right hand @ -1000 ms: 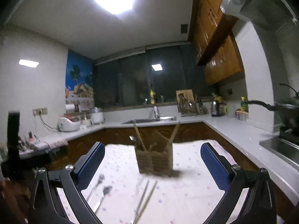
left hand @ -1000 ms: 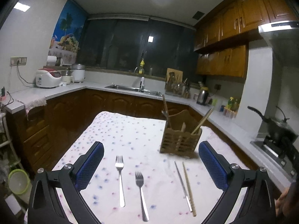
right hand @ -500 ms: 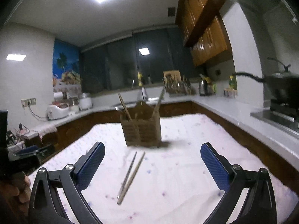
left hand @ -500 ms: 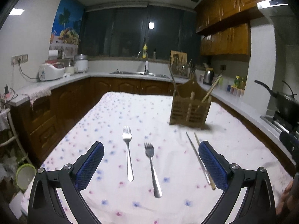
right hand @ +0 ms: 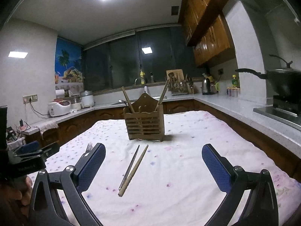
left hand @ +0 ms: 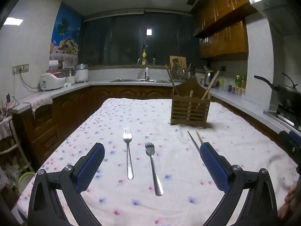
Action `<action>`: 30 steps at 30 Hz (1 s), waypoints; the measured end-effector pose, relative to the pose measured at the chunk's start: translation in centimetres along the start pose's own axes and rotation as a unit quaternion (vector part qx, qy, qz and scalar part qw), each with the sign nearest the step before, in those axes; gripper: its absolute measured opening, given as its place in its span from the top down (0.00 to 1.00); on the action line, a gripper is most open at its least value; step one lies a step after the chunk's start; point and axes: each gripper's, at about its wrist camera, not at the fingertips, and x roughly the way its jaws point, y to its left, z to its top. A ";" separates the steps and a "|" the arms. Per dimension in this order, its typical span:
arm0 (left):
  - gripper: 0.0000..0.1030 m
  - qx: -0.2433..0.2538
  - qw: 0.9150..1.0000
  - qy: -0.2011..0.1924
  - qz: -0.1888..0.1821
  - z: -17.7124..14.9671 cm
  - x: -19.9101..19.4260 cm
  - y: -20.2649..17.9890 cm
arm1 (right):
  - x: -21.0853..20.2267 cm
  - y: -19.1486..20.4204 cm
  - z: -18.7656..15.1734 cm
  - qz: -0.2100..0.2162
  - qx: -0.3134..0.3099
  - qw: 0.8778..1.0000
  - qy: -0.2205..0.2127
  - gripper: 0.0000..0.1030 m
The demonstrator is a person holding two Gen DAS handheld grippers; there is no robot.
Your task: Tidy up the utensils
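Both grippers have dropped lower and tipped toward the table since a second ago, so the cloth now fills more of each view and the utensils sit closer to my fingers. From the left wrist camera, my left gripper (left hand: 152, 162) hangs above the flowered tablecloth (left hand: 169, 113) with its blue pads spread wide and nothing between them. Two forks lie on the cloth in the gap ahead of it, tines pointing away from me: the left fork (left hand: 128, 152) and, just beside it and a little nearer, the right fork (left hand: 153, 167). They run roughly parallel and do not touch. Past my right-hand pad I see the far ends of a metal chopstick (left hand: 192, 141) and a wooden chopstick (left hand: 199, 137); the pad covers the rest.

From the right wrist camera, my right gripper (right hand: 153, 166) is also spread wide and holds nothing. The metal chopstick (right hand: 130, 166) and the wooden chopstick (right hand: 134, 169) lie side by side on the cloth between its fingers, close together at the near end and parting slightly toward the far end. Beyond them the wooden utensil holder (right hand: 144, 124) stands upright on the table, with two chopsticks leaning out of it to either side. The left gripper (right hand: 32, 150) shows at the left edge of this view, near a fork's tines (right hand: 89, 146) peeking above my left pad.
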 end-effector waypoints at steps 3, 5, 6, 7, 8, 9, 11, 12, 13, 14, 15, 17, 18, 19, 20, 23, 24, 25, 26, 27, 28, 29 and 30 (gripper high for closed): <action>0.01 -0.001 1.000 -0.001 -0.002 0.1 0.1 -0.1 | 0.2 -0.1 0.5 0.004 -0.002 1.000 -0.004 0.00; 0.01 -0.002 1.000 -0.004 -0.001 0.3 0.2 0.0 | 0.4 -0.2 0.5 0.004 0.001 1.000 -0.004 0.00; 0.01 -0.003 1.000 -0.006 0.000 0.4 0.1 0.0 | 0.5 -0.2 0.4 0.004 0.002 1.000 -0.003 0.00; 0.01 -0.003 1.000 -0.007 -0.001 0.4 0.0 0.0 | 0.5 -0.2 0.3 0.005 0.003 1.000 -0.002 0.00; 0.01 -0.003 1.000 -0.008 -0.001 0.3 0.0 0.0 | 0.5 -0.2 0.2 0.005 0.003 1.000 0.000 0.00; 0.01 -0.002 1.000 -0.009 0.001 0.3 0.0 0.0 | 0.5 -0.2 0.1 0.004 0.003 1.000 0.002 0.00; 0.01 0.000 1.000 -0.009 0.002 0.3 -0.1 -0.2 | 0.5 -0.2 -0.1 0.005 0.003 1.000 0.004 0.00; 0.01 0.000 1.000 -0.009 0.002 0.3 -0.1 -0.2 | 0.5 -0.2 -0.2 0.006 0.004 1.000 0.005 0.00; 0.01 -0.001 1.000 -0.008 0.003 0.2 -0.2 -0.2 | 0.6 -0.2 -0.3 0.006 0.005 1.000 0.006 0.00; 0.01 0.000 1.000 -0.008 0.003 0.2 -0.2 -0.2 | 0.6 -0.2 -0.4 0.007 0.005 1.000 0.008 0.00; 0.01 0.001 1.000 -0.007 0.003 0.2 -0.2 -0.2 | 0.7 -0.2 -0.4 0.007 0.005 1.000 0.011 0.00; 0.01 0.003 1.000 -0.007 0.005 0.2 -0.2 -0.3 | 0.8 -0.4 -0.6 0.008 0.008 1.000 0.015 0.00; 0.01 0.004 1.000 -0.007 0.004 0.1 -0.2 -0.3 | 0.8 -0.4 -0.6 0.009 0.010 1.000 0.015 0.00; 0.01 0.004 1.000 -0.007 0.005 0.1 -0.2 -0.3 | 0.8 -0.5 -0.6 0.008 0.012 1.000 0.016 0.00; 0.01 0.004 1.000 -0.008 0.006 0.1 -0.2 -0.3 | 0.9 -0.5 -0.6 0.007 0.012 1.000 0.017 0.00; 0.01 0.004 1.000 -0.007 0.006 0.2 -0.2 -0.3 | 0.9 -0.6 -0.5 0.008 0.015 1.000 0.018 0.00; 0.01 0.004 1.000 -0.006 0.005 0.2 -0.2 -0.3 | 0.9 -0.5 -0.5 0.008 0.013 1.000 0.019 0.00; 0.01 0.004 1.000 -0.007 0.007 0.2 -0.2 -0.4 | 0.9 -0.5 -0.5 0.008 0.013 1.000 0.020 0.00; 0.01 0.004 1.000 -0.007 0.007 0.2 -0.2 -0.4 | 0.9 -0.4 -0.5 0.008 0.012 1.000 0.020 0.00; 0.01 0.004 1.000 -0.007 0.006 0.2 -0.2 -0.3 | 1.0 -0.4 -0.5 0.009 0.012 1.000 0.021 0.00; 0.01 0.005 1.000 -0.006 0.006 0.2 -0.2 -0.3 | 0.9 -0.4 -0.5 0.009 0.012 1.000 0.020 0.00; 0.01 0.004 1.000 -0.007 0.008 0.2 -0.2 -0.4 | 1.0 -0.4 -0.5 0.009 0.012 1.000 0.021 0.00; 0.01 0.004 1.000 -0.006 0.008 0.2 -0.2 -0.4 | 1.0 -0.4 -0.5 0.007 0.012 1.000 0.022 0.00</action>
